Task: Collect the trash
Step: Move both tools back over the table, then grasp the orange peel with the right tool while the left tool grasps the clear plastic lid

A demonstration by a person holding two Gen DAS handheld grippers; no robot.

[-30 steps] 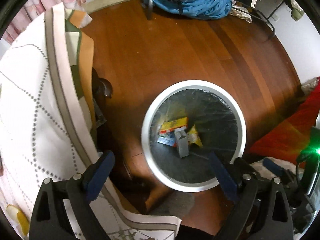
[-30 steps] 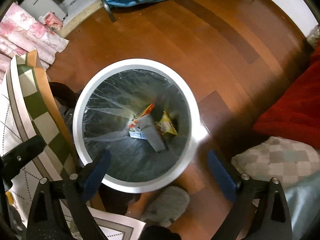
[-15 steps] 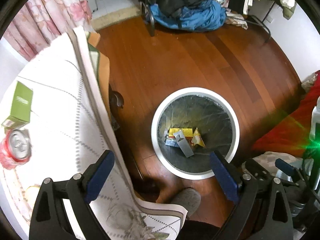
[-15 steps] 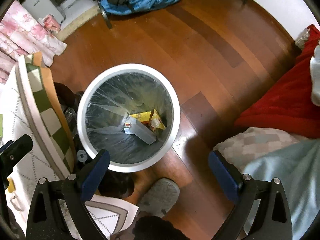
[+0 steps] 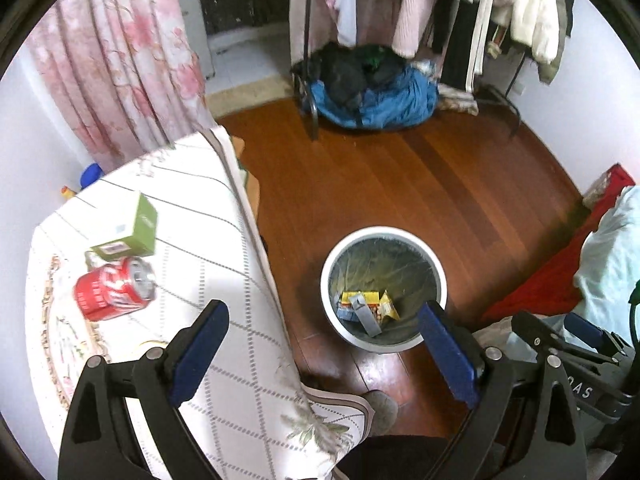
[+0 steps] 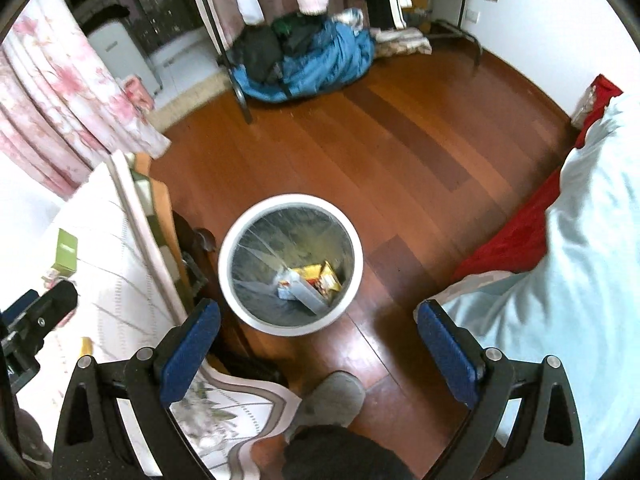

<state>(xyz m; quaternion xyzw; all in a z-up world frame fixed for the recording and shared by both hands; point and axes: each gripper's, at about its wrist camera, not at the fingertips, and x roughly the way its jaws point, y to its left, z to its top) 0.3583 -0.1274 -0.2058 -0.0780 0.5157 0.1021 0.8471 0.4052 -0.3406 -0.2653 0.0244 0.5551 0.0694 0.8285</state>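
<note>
Left gripper [image 5: 324,344]: you hold it with its fingers spread wide and nothing between them, above the table edge beside the bin.
Right gripper [image 6: 318,344]: you hold it spread wide too, empty, above the bin.
Bin [image 6: 228,276]: white, round, lined with a dark bag, on the wooden floor just beside the table.
In the bin: a grey carton [image 5: 365,317] and yellow wrappers [image 5: 362,298] at the bottom.
Red can [image 5: 114,294]: on its side on the table [image 5: 224,264], left of the bin.
Green box [image 5: 136,229]: just behind the can, farther from the bin.
Slipper [image 6: 326,400]: yours, on the floor in front of the bin.
</note>
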